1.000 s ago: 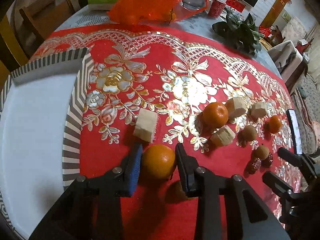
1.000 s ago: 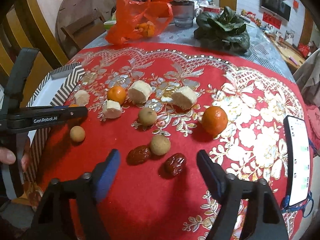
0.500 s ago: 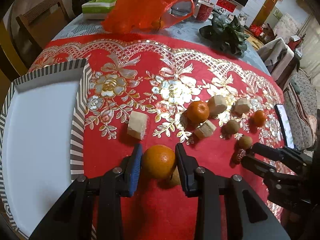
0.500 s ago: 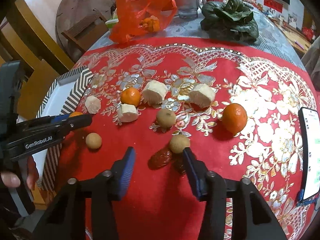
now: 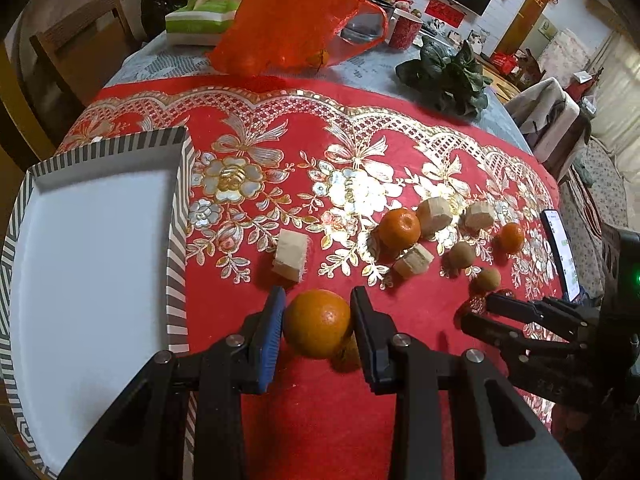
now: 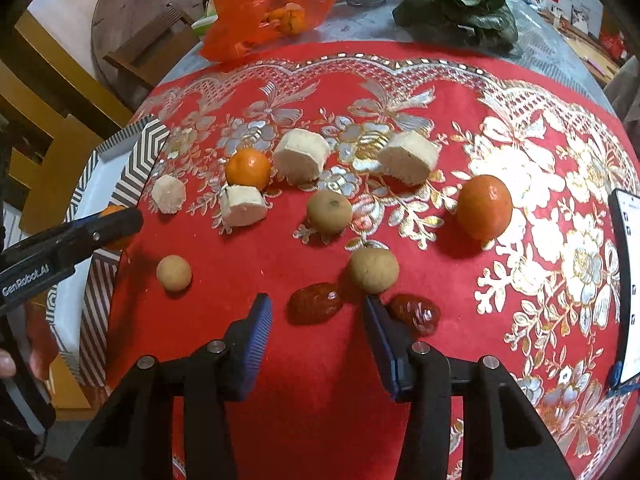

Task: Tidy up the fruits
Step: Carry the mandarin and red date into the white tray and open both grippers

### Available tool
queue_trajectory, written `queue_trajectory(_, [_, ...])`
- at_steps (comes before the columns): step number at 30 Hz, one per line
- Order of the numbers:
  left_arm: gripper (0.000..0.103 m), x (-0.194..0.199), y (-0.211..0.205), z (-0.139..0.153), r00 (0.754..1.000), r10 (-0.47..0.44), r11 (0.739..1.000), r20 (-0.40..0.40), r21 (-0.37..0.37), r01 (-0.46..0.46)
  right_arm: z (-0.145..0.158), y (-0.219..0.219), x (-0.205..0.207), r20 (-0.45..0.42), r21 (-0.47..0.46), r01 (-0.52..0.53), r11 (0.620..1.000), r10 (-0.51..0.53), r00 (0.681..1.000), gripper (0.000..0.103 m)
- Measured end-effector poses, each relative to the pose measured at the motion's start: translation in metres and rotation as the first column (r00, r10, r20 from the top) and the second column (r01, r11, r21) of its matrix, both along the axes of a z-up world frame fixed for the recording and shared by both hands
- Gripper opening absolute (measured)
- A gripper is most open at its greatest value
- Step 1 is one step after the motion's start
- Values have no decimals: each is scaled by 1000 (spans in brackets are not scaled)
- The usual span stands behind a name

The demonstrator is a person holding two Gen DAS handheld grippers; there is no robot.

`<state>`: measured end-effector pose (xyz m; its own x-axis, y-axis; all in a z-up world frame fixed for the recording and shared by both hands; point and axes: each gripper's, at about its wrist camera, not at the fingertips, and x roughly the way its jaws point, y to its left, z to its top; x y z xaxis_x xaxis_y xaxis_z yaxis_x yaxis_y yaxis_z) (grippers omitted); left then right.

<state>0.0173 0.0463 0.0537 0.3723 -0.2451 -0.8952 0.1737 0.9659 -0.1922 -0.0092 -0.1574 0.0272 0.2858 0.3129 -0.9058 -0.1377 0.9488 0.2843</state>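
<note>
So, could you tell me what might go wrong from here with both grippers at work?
1. The left gripper holds an orange only by its round sides, so it could slip out on the way to the tray.
2. The right gripper straddles one date, but a finger sits close to the second date and a longan, and closing may knock them.

both tools are black plastic with angular arms, each joint pinned by a round silver screw. the left tool [image 5: 318,334] and right tool [image 6: 318,338] carry ribbed blue pads [image 6: 256,344] inside their fingers. white "genrobot.ai" lettering marks one arm, a green light glows on the other's housing, and a bare fingertip shows.
</note>
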Motion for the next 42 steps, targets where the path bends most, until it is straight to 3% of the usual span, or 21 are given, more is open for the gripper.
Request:
queue_trajectory(3, [33, -1, 0, 1, 1000, -12, 1000, 4, 3, 12, 0, 5, 2, 11, -11, 0, 1000, 0, 1000, 45])
queue_trajectory(4, [33, -1, 0, 2, 1000, -17, 1000, 5, 2, 17, 0, 8, 2, 16, -23, -8, 1000, 8, 1000, 41])
queue_trajectory(5, [33, -1, 0, 3, 1000, -20, 1000, 5, 3, 20, 0, 10, 1, 17, -41, -24, 999, 25, 1000, 32])
queue_trajectory(13, [33, -2, 17, 21, 1000, -3, 1000, 31, -6, 4, 15, 23, 0, 32, 0, -66, 998, 66, 997, 31])
queue_trajectory(19, [33, -5, 58, 36, 995, 87, 996, 56, 29, -88, 53, 76, 12, 130, 71, -187, 980, 177, 976, 31])
queue_trajectory(24, [33, -13, 97, 33, 984, 174, 983, 46, 57, -176, 65, 137, 19, 173, 101, -322, 941, 302, 938, 31])
queue_trajectory(33, [33, -32, 163, 4, 947, 323, 943, -5, 90, -321, 48, 224, 24, 168, 91, -489, 868, 470, 866, 32])
queue_trajectory(42, [33, -37, 192, -16, 923, 383, 921, -39, 99, -378, 24, 261, 31, 126, 54, -542, 839, 532, 837, 32])
